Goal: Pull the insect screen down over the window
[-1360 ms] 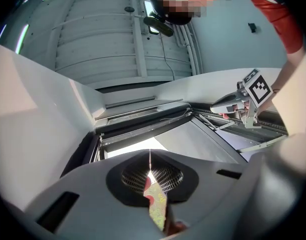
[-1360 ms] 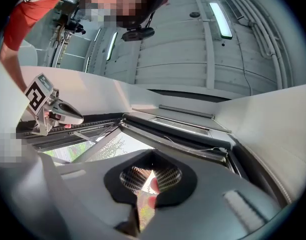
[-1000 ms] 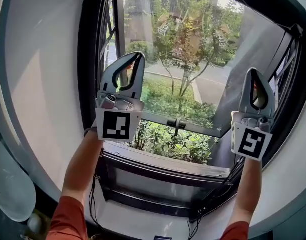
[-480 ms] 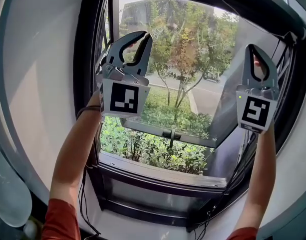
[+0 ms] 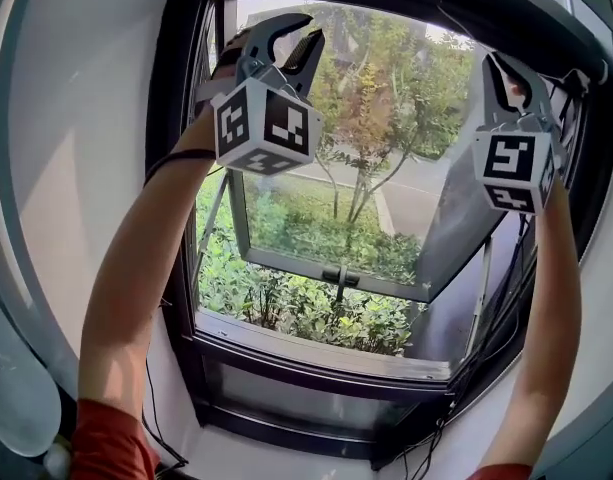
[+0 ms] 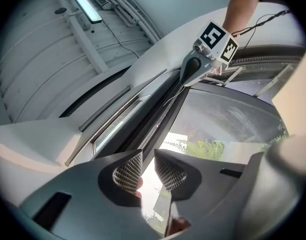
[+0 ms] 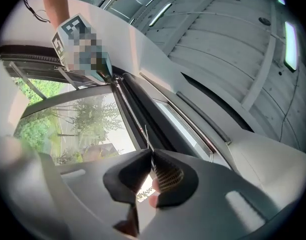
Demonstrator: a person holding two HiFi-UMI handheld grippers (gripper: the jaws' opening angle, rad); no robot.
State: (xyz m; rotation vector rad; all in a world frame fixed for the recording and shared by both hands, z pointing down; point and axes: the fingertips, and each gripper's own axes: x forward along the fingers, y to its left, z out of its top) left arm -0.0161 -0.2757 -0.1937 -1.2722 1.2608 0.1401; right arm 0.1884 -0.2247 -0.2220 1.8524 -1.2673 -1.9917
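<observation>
outside: trees (image 5: pixel 371 118) over a green hedge (image 5: pixel 306 303), grey road (image 5: pixel 418 180) between them | indoors: white wall (image 5: pixel 76 168) at left | overhead: ribbed grey ceiling (image 6: pixel 38 69), lit strip light (image 6: pixel 88 9) (another strip light (image 7: pixel 291 39) shows in the right gripper view)
</observation>
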